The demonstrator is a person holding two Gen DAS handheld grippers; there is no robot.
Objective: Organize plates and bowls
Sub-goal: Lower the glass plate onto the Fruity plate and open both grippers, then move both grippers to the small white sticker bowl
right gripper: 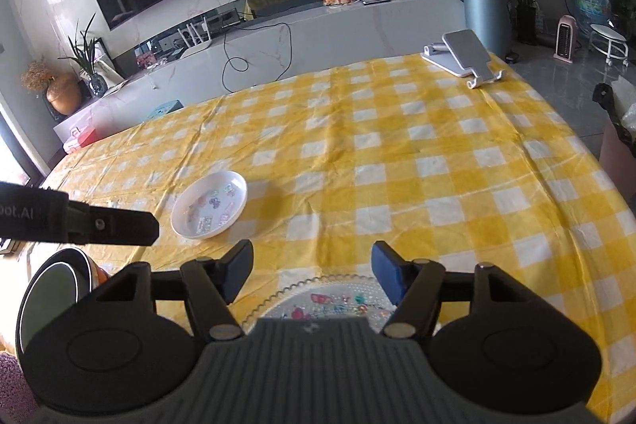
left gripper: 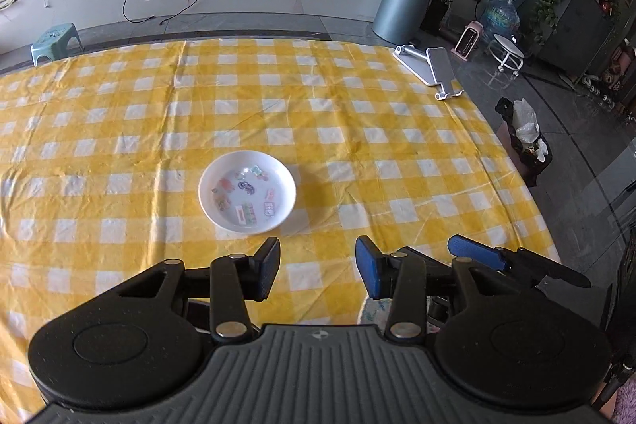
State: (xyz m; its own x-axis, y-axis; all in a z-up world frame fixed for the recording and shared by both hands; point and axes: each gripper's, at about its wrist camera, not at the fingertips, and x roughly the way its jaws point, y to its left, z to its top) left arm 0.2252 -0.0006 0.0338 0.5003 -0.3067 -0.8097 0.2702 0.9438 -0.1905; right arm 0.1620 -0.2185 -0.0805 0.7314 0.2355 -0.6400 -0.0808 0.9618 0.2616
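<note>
A small white plate (left gripper: 247, 192) with colourful stickers sits on the yellow checked tablecloth (left gripper: 318, 114); it also shows in the right wrist view (right gripper: 209, 204). My left gripper (left gripper: 317, 267) is open and empty, just in front of and to the right of that plate. My right gripper (right gripper: 313, 269) is open and empty above a clear glass plate (right gripper: 330, 299) with a scalloped rim and stickers, partly hidden under the gripper body. The right gripper's fingers (left gripper: 475, 252) show at the right of the left wrist view. The left gripper's finger (right gripper: 111, 223) shows at the left of the right wrist view.
A silver phone stand (left gripper: 435, 68) stands at the table's far right corner, also in the right wrist view (right gripper: 465, 56). A dark round bowl (right gripper: 55, 285) sits at the near left edge. A bin (left gripper: 403, 2) and a bag-lined basket (left gripper: 524, 142) stand on the floor.
</note>
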